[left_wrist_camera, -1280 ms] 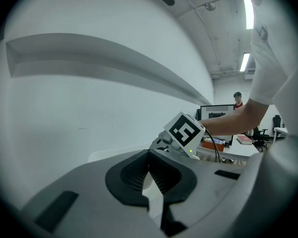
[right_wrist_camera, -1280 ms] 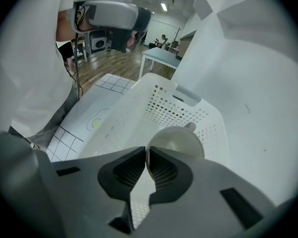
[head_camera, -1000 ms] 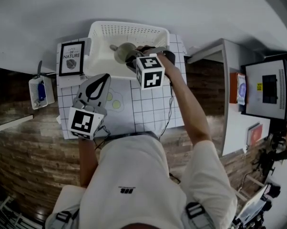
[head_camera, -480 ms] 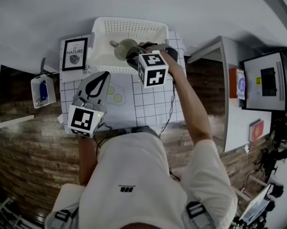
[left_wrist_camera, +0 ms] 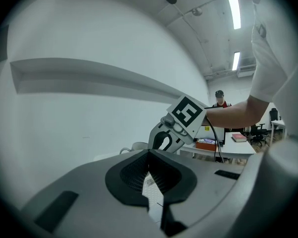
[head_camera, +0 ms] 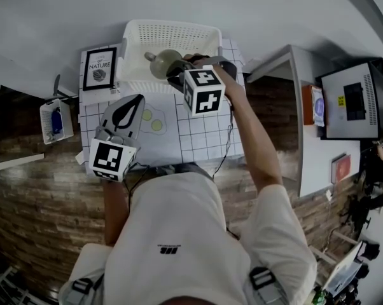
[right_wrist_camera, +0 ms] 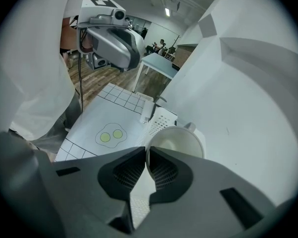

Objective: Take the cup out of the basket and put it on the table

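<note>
A pale cup [head_camera: 161, 63] with a small handle hangs tilted over the white perforated basket [head_camera: 172, 29] at the table's far edge. My right gripper [head_camera: 175, 75] is shut on the cup's rim; in the right gripper view the cup [right_wrist_camera: 176, 142] lies mouth toward the camera, its wall pinched between the pads of that gripper [right_wrist_camera: 146, 152], with the basket [right_wrist_camera: 161, 118] below. My left gripper [head_camera: 139, 99] hovers over the mat, its tips together and nothing between them. In the left gripper view that gripper [left_wrist_camera: 149, 155] points past the right one toward a white wall.
A white gridded mat [head_camera: 198, 138] with two green-yellow circles [head_camera: 151, 121] covers the table in front of the basket. A framed picture [head_camera: 97, 70] stands left of the basket. A small basket [head_camera: 55, 122] hangs farther left. A desk with a monitor [head_camera: 354, 110] stands at the right.
The right gripper and the cup keep almost the same place over the basket; the whole view has shifted slightly. The left gripper has stayed put.
</note>
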Available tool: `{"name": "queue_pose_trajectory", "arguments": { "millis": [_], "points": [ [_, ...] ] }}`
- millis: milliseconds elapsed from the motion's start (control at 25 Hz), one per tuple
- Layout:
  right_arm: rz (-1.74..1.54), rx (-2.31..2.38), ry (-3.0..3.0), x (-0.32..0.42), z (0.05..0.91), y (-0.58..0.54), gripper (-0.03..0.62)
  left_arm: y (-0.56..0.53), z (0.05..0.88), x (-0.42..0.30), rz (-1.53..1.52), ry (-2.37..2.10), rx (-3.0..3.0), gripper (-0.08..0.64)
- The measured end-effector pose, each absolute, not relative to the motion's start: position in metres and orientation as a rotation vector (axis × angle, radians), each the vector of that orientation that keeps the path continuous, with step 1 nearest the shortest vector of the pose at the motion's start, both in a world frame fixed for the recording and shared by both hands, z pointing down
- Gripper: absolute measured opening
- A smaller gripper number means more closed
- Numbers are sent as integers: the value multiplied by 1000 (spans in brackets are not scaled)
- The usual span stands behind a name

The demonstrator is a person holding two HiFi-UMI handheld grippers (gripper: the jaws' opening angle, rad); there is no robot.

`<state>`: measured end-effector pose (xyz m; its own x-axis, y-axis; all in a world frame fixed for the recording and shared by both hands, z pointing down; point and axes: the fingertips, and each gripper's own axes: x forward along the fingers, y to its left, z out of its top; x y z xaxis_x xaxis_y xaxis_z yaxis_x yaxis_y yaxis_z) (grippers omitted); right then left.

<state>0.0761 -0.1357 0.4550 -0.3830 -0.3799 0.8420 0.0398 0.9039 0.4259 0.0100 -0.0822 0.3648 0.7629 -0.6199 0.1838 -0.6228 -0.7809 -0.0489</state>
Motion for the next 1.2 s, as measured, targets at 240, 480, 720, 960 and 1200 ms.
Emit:
{"name": "queue_pose_trajectory", "arguments": {
  "millis": [240, 480, 720, 960, 1200],
  "points": [
    [-470, 262, -1921, 66, 453, -126, 35, -74, 370, 1, 293, -1047, 2924, 9],
    [-501, 245, -1925, 49, 450, -112, 35, -67, 374, -16, 291, -1081, 2902, 9],
    [-521, 208, -1929, 33, 451, -98, 35, -60, 381, -31, 287, -1109, 2876, 9],
    [-529, 167, -1942, 14, 461, -80, 35, -51, 394, -44, 293, -1133, 2861, 9],
    [-526, 117, -1947, -3, 476, -62, 35, -41, 411, -56, 317, -1161, 2828, 9]
  ]
}}
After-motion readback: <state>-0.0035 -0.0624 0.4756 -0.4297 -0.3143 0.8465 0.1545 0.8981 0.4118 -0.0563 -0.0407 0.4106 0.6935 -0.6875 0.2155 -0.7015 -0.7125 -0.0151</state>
